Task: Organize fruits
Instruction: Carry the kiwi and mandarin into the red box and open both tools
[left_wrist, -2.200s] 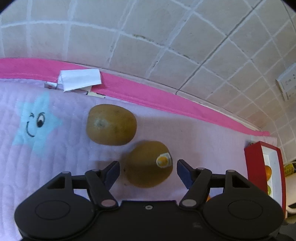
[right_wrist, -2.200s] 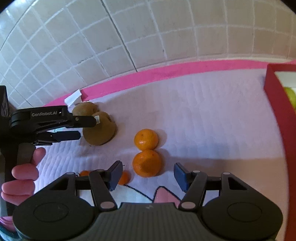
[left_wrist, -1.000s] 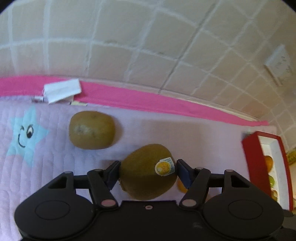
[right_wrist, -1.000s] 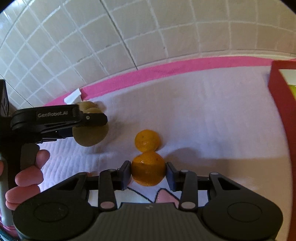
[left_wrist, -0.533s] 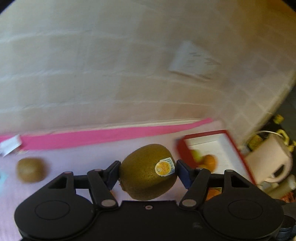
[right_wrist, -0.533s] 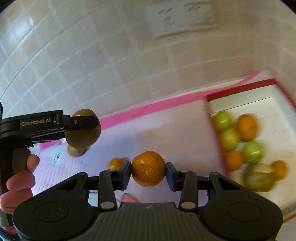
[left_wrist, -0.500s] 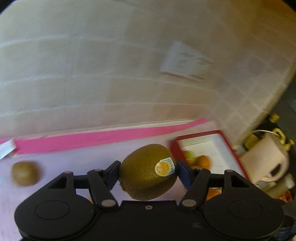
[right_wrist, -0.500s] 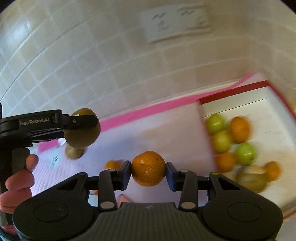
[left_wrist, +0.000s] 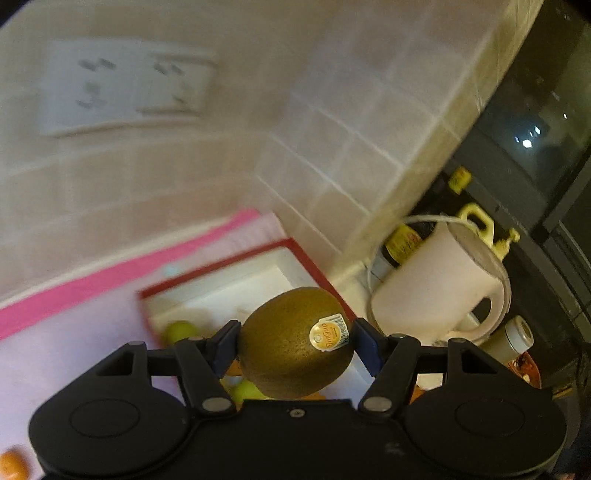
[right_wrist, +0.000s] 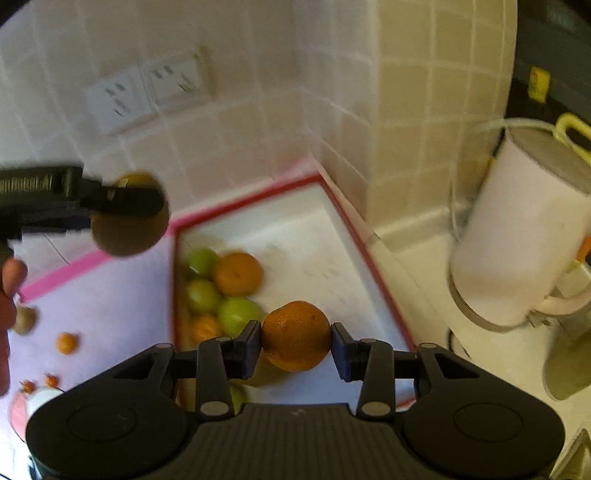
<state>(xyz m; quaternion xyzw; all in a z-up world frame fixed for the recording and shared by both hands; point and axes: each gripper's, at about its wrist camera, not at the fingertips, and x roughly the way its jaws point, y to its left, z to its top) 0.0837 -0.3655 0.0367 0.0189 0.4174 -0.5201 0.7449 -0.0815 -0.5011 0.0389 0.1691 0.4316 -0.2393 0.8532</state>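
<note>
My left gripper (left_wrist: 295, 341) is shut on a brown kiwi (left_wrist: 284, 343) with a yellow sticker, held in the air above the near end of a red-rimmed white box (left_wrist: 221, 264). The right wrist view shows that same kiwi (right_wrist: 129, 230) in the left gripper (right_wrist: 122, 201) at the left, over the pink mat. An orange mandarin (right_wrist: 295, 334) is clamped in my right gripper (right_wrist: 295, 345), which hangs over the box (right_wrist: 295, 236). Several green fruits (right_wrist: 236, 314) and mandarins (right_wrist: 236, 273) lie in the box's left part.
A pale pink kettle (right_wrist: 517, 236) stands right of the box on the white counter. On the pink mat (right_wrist: 103, 314) another kiwi (right_wrist: 24, 319) and a small mandarin (right_wrist: 67, 342) remain. A tiled wall with sockets (right_wrist: 147, 92) rises behind. A hand (right_wrist: 7, 295) holds the left gripper.
Both grippers have swung right and up from the mat to the red box, carrying the kiwi and the mandarin. The box and kettle now fill both views.
</note>
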